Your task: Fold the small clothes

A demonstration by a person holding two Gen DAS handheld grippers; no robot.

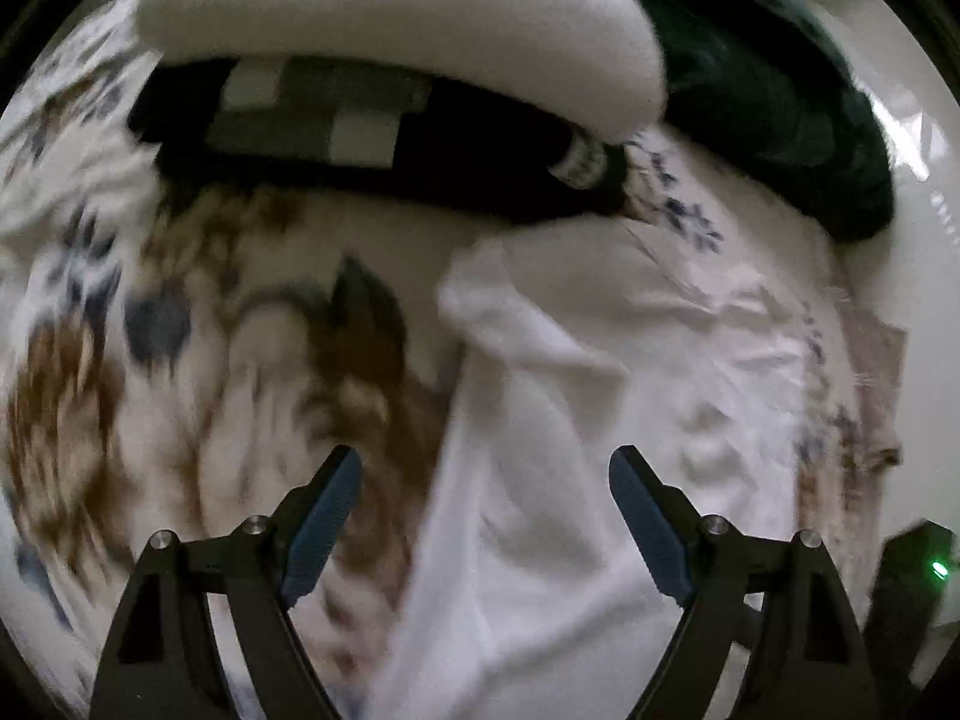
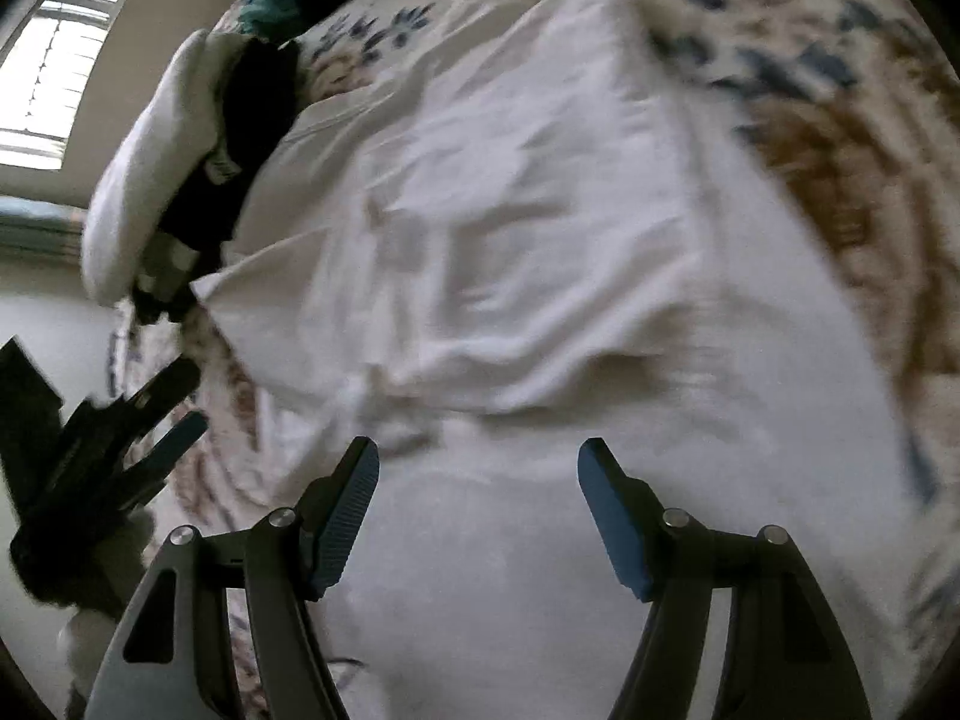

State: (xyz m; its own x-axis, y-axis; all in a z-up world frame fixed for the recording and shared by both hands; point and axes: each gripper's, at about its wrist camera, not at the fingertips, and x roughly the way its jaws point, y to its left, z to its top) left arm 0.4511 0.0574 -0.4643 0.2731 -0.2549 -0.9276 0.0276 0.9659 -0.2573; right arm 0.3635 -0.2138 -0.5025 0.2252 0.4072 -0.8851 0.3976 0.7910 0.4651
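White shirt (image 2: 510,228) is lying on floral sheet (image 2: 840,138), partly folded; a fold ridge is crossing it approx. mid-length. In right wrist view its long axis is running from bottom centre up toward upper left, neckline end prob. at upper left (view blurred). Left gripper (image 1: 483,522) is hovering over shirt's edge w/ jaws spread, nothing between them. Right gripper (image 2: 477,510) is hanging above shirt's near end, jaws also spread, no cloth pinched. Stack (image 1: 372,138) of folded items, white on top of black, is sitting just beyond shirt; green cloth (image 1: 780,120) is lying beside it.
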